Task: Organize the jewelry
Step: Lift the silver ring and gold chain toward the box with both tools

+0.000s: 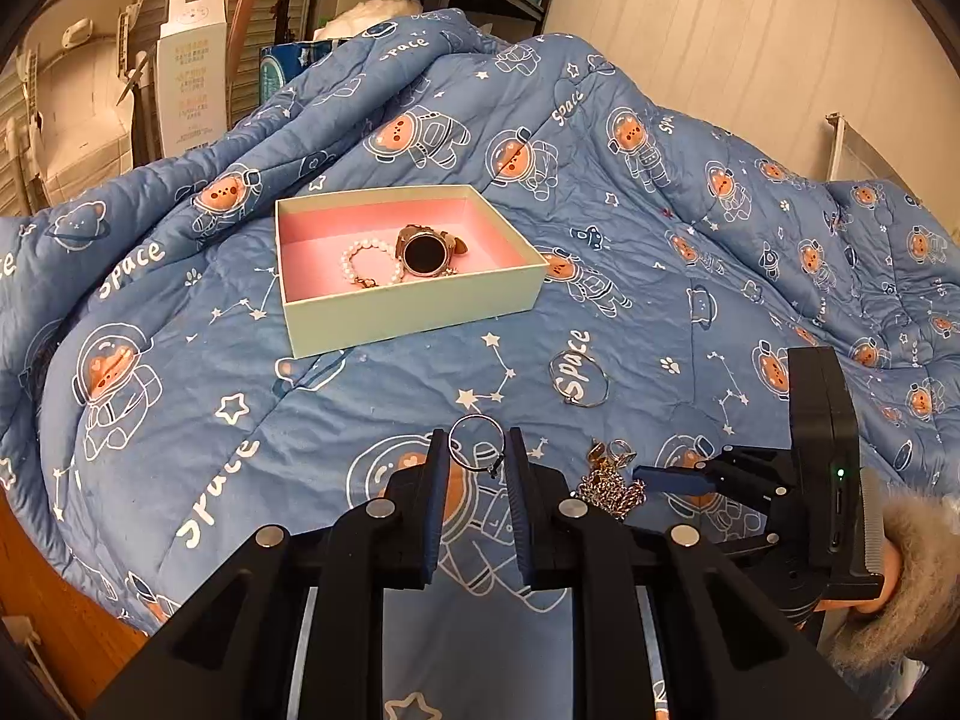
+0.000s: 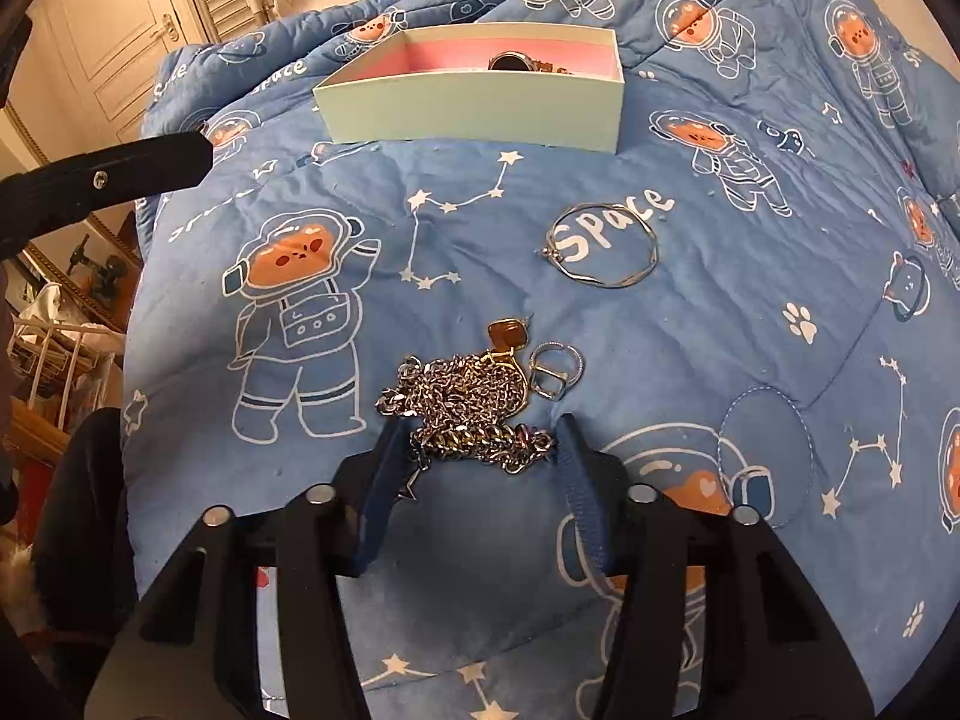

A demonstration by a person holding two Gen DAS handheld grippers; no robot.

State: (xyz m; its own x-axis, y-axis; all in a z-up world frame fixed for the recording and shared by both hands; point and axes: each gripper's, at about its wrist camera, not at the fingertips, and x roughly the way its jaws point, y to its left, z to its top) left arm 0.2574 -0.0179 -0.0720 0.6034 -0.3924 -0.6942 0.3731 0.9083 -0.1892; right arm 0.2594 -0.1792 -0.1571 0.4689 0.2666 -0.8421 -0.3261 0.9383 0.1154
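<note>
Silver, loosely heaped and heavy-looking, the tangled metal curb chain [image 2: 465, 408] is lying on the blue astronaut-print quilt [image 2: 420, 240], its near edge sitting between the parted jaws of the right gripper [image 2: 474, 462], which are not yet pressing on it. It is looking limp and slippery, so taking a thick bunch of links seems safest. The left gripper [image 1: 477, 468] is pinching a thin silver wire hoop [image 1: 476, 441] between nearly closed jaws, near of the pale green, pink-lined cardboard box [image 1: 414, 318].
</note>
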